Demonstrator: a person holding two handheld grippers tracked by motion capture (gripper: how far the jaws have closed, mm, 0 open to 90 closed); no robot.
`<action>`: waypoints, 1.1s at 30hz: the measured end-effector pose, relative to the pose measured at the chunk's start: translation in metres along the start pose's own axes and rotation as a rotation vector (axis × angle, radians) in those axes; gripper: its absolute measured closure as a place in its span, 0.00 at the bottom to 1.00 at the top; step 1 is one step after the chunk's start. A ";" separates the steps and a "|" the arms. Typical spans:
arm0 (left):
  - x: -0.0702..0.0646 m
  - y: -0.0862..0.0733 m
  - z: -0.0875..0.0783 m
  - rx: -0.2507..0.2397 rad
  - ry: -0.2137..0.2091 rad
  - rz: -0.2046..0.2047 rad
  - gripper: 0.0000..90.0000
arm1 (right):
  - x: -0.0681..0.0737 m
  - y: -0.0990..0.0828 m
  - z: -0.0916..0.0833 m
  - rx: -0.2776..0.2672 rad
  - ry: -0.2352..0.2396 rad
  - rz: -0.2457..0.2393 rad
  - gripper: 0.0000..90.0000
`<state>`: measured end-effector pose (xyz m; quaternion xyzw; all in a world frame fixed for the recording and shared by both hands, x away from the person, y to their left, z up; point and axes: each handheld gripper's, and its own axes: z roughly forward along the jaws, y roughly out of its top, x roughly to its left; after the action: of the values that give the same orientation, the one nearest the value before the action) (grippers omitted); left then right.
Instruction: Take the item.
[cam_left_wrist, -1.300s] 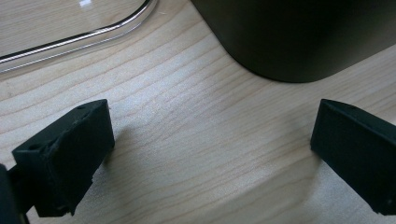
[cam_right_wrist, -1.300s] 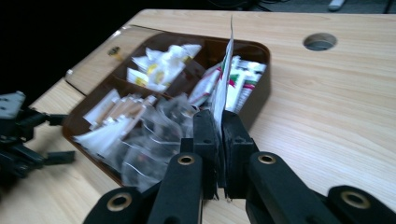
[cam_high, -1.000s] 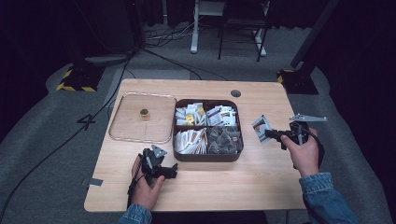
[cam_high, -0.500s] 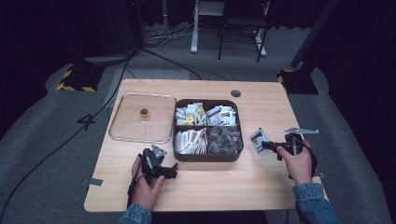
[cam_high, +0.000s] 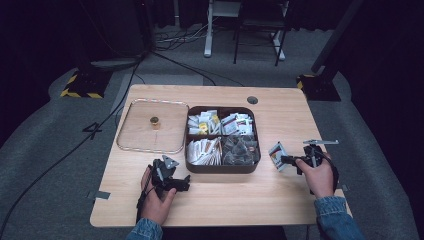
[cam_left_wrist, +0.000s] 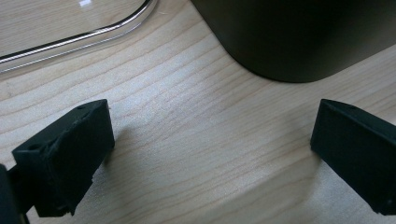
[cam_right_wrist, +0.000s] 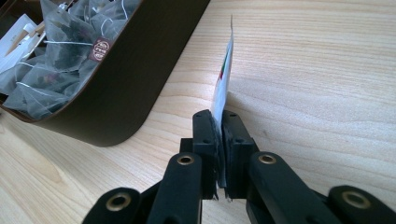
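Right gripper (cam_high: 286, 160): jaws pressed together on a flat tea sachet (cam_high: 276, 154), seen edge-on between the black pads in the right gripper view (cam_right_wrist: 224, 86), where the sachet stands upright above the wood. In the high view the right hand (cam_high: 316, 172) lies at about 4 o'clock on the table (cam_high: 280, 200), with the sachet held just beside the right wall of the dark brown compartment box (cam_high: 220, 169), not touching it.

Left gripper (cam_high: 175, 172): jaws wide apart and holding nothing; in the left gripper view bare wood lies between the two pads (cam_left_wrist: 70, 154), and the rounded corner of the box (cam_left_wrist: 289, 42) sits at 1 o'clock beyond them. The left hand (cam_high: 157, 195) rests at about 7 o'clock on the table.

The box occupies the table's centre and holds paper sachets (cam_high: 205, 150) and pyramid tea bags (cam_high: 237, 150) in separate compartments. At 9 o'clock from the box, just beside it, lies a clear lid (cam_high: 135, 140) with a small gold knob (cam_high: 155, 121).
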<state>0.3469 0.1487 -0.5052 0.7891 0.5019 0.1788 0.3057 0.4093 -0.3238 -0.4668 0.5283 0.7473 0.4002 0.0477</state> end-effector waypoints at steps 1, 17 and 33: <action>0.000 0.000 0.000 0.000 0.000 0.000 0.00 | 0.000 0.000 0.000 0.002 0.000 0.001 0.96; 0.000 0.000 0.000 0.000 0.000 0.000 0.00 | -0.013 -0.005 -0.001 -0.078 -0.184 -0.061 0.45; 0.000 0.000 0.000 0.000 0.000 0.001 0.00 | 0.012 -0.002 -0.019 -0.132 -0.077 -0.106 0.51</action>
<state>0.3469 0.1487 -0.5052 0.7893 0.5016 0.1788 0.3057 0.3930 -0.3250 -0.4510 0.4985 0.7439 0.4250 0.1322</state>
